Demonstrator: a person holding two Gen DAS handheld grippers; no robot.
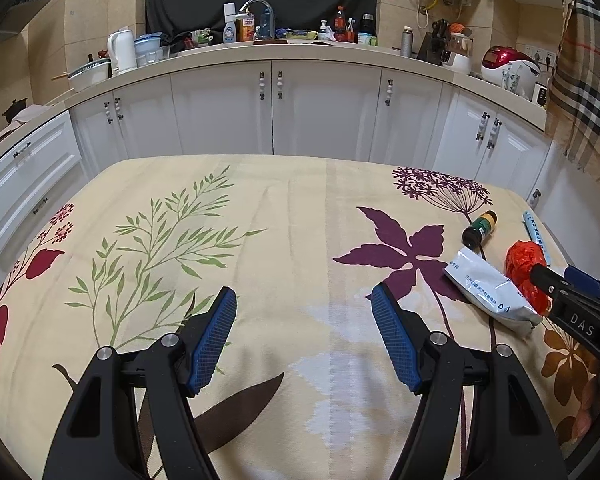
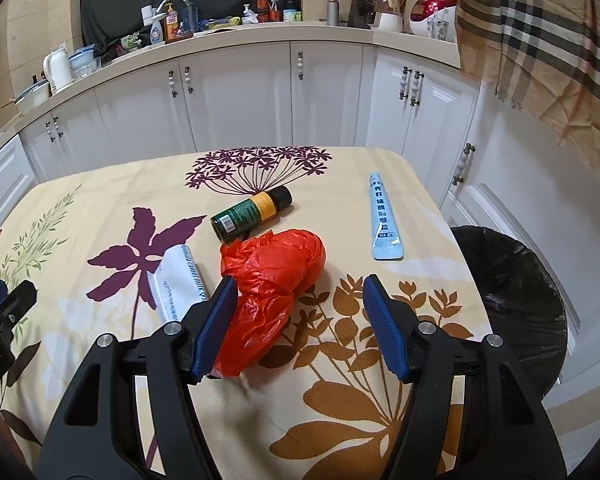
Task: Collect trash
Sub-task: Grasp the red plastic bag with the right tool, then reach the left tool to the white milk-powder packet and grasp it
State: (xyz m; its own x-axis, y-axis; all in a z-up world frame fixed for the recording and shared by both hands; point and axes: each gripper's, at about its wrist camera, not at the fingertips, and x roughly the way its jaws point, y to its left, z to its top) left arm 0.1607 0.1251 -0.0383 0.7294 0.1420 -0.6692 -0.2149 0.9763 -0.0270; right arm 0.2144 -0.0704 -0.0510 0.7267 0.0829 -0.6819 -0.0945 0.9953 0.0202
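Note:
A crumpled red plastic bag [image 2: 274, 272] lies on the floral tablecloth [image 2: 340, 400]; it also shows in the left wrist view [image 1: 524, 270]. My right gripper [image 2: 298, 306] is open, its left pad beside the bag, part of the bag between the jaws. A white pouch [image 2: 180, 284] [image 1: 490, 290], a dark green bottle [image 2: 252, 212] [image 1: 479, 230] on its side and a light blue tube [image 2: 384, 216] [image 1: 534, 230] lie around it. My left gripper [image 1: 304, 314] is open and empty over the middle of the table. The right gripper's fingers [image 1: 572, 292] reach the bag.
A bin with a black liner [image 2: 512, 292] stands right of the table's edge. White kitchen cabinets [image 1: 276, 108] and a cluttered counter [image 1: 284, 46] run behind the table. A plaid cloth [image 2: 540, 40] hangs at the right.

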